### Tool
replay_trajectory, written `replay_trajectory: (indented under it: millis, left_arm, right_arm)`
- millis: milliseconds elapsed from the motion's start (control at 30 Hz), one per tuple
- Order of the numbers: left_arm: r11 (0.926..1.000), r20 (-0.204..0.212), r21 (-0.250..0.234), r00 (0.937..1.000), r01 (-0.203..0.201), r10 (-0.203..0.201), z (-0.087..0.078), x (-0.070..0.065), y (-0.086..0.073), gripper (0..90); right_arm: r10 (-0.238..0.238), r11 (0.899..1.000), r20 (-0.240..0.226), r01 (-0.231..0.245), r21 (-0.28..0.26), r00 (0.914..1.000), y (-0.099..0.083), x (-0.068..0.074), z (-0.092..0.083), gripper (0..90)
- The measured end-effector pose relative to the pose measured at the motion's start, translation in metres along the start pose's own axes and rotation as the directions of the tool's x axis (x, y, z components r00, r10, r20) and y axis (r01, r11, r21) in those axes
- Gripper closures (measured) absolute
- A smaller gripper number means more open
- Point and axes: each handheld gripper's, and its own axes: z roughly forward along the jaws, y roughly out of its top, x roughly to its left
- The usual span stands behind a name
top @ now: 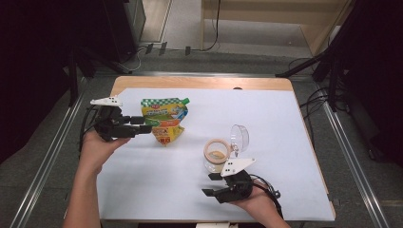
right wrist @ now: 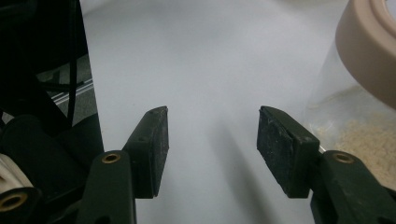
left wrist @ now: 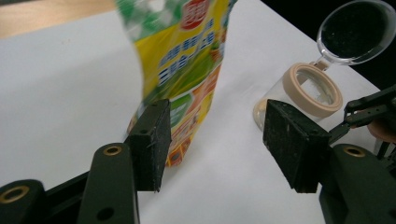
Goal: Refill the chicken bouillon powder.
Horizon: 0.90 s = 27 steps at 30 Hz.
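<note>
The left gripper (top: 142, 127) is hovering with its jaws apart beside the refill pouch (top: 166, 118), which is lying on the white sheet (top: 275, 123) at the far left; one pad is nearly against its lower edge, not yet pressing. The right gripper (top: 209, 184) is waiting open and empty just beside the open glass jar (top: 216, 154) (hinged lid tipped back). The pouch is probably soft and slippery, so pinching its stiffer sealed edge looks safest.
</note>
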Motion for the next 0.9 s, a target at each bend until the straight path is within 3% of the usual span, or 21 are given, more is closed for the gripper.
replay_trajectory:
  millis: [167, 467, 600, 767, 900]
  left_arm:
    - [0.9997, -0.026, 0.018, 0.9995, 0.017, -0.016, 0.002, 0.013, -0.005, 43.9]
    - [0.9983, 0.008, -0.032, 0.9988, 0.048, -0.048, 0.015, 0.023, -0.002, 50.4]
    - [0.9992, 0.002, -0.028, 0.9996, 0.030, -0.030, 0.022, 0.022, 0.002, 53.2]
    - [0.9998, -0.002, -0.013, 0.9999, 0.016, -0.016, 0.034, 0.021, 0.007, 50.4]
    - [1.0000, -0.003, 0.002, 1.0000, 0.005, -0.005, 0.045, 0.019, 0.010, 55.0]
  right_arm:
    - [0.002, 1.000, 0.001, -0.002, -0.002, 1.0000, 0.000, -0.001, -0.001, 45.3]
    - [-0.008, 1.000, -0.008, 0.008, 0.001, 0.9999, 0.001, 0.002, 0.003, 45.4]
    - [-0.015, 1.000, -0.011, 0.015, 0.007, 0.9998, 0.001, 0.005, 0.005, 45.4]
    - [-0.017, 1.000, -0.013, 0.017, 0.001, 0.9998, 0.001, 0.006, 0.007, 45.4]
    - [-0.026, 1.000, -0.011, 0.026, -0.005, 0.9996, 0.004, 0.008, 0.010, 45.1]
